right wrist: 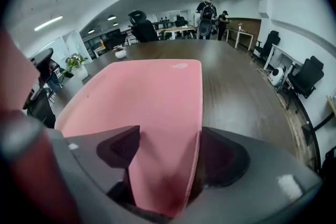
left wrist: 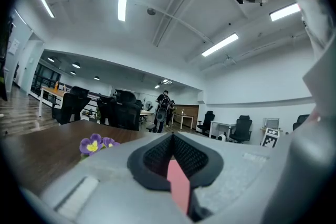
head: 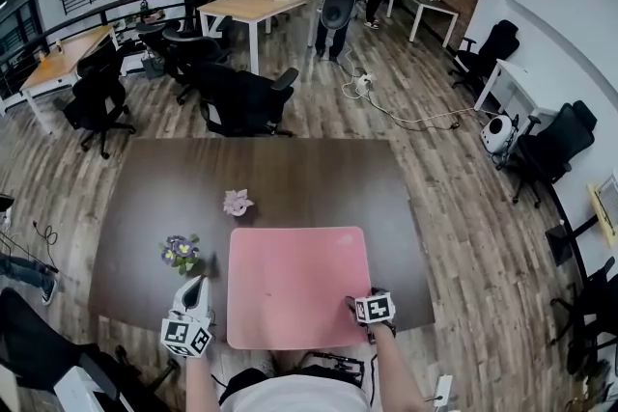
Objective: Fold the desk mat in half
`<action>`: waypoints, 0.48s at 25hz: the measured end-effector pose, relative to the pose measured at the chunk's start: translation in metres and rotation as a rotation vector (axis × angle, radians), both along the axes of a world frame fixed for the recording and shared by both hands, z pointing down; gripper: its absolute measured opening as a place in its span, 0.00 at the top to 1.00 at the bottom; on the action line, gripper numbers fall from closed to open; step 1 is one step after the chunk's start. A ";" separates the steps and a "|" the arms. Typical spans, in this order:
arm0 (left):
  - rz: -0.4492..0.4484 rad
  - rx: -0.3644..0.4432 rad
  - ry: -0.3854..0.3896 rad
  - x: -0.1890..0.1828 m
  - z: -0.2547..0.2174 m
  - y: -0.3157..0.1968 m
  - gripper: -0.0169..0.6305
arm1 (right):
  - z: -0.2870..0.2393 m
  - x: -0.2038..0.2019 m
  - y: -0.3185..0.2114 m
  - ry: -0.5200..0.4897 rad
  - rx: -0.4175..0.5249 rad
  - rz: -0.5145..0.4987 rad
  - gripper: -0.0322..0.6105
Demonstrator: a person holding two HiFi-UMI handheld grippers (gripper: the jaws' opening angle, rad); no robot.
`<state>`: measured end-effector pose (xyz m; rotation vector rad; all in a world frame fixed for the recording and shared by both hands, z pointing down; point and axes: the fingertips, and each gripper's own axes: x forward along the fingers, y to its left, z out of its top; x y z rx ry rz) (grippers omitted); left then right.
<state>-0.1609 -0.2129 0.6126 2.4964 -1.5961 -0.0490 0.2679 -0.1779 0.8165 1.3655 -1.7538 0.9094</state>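
Mat count is one: a pink desk mat (head: 294, 289) lies flat and unfolded on the dark brown table (head: 290, 174), along its near edge. A faint mark at its far right corner is too small to read. Two small flower pieces stand beyond it, purple pansies (head: 181, 252) and a pale pink bloom (head: 237, 202). Of the two grippers, the right gripper (head: 355, 304) stands wide with the mat's near right edge between its jaws, unpinched. The left gripper (head: 196, 286), just left of the mat, has its jaws closed together, with a thin pink strip at their seam.
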 end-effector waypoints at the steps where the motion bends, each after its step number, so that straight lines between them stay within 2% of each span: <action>1: -0.005 0.001 0.000 -0.003 -0.001 0.001 0.97 | 0.001 0.002 0.000 -0.001 -0.018 0.009 0.39; 5: -0.017 0.001 -0.002 -0.010 -0.001 0.003 0.97 | 0.002 0.009 -0.001 0.011 -0.074 0.030 0.28; 10: -0.012 -0.010 0.019 -0.008 0.003 0.002 0.97 | 0.000 0.007 0.000 0.023 -0.095 0.034 0.30; 12: -0.024 -0.012 0.065 -0.011 0.003 0.002 0.97 | -0.001 0.003 0.000 0.020 -0.092 0.032 0.38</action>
